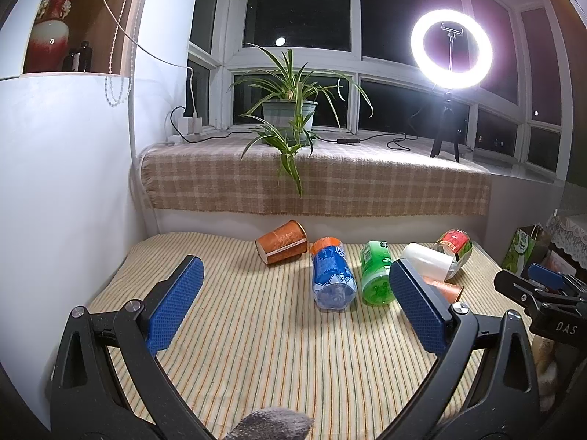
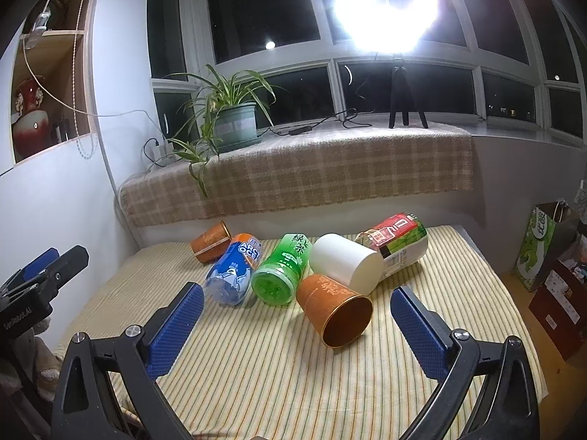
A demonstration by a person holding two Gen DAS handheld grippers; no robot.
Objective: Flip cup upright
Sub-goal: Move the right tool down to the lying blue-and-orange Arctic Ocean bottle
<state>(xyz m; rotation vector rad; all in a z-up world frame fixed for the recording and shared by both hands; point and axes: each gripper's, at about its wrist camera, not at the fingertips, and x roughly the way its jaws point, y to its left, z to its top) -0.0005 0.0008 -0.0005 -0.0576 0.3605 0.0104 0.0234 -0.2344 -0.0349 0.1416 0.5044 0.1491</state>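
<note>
Two orange paper cups lie on their sides on the striped cloth. The near one (image 2: pixel 335 311) has its open mouth toward the right wrist camera; in the left wrist view it (image 1: pixel 444 289) is mostly hidden behind a finger. The far one (image 1: pixel 281 242) (image 2: pixel 211 242) lies at the back left. A white cup (image 2: pixel 346 262) (image 1: pixel 427 261) also lies on its side. My left gripper (image 1: pixel 295 297) is open and empty, short of the objects. My right gripper (image 2: pixel 297 324) is open and empty, with the near orange cup just ahead between its fingers.
A blue bottle (image 1: pixel 332 278) (image 2: pixel 234 271), a green bottle (image 1: pixel 376 273) (image 2: pixel 282 271) and a red-green container (image 1: pixel 455 245) (image 2: pixel 398 244) lie among the cups. A plaid-covered sill (image 1: pixel 315 183), a plant (image 1: pixel 290 110) and a ring light (image 1: pixel 451 51) stand behind. Boxes (image 2: pixel 543 249) are at right.
</note>
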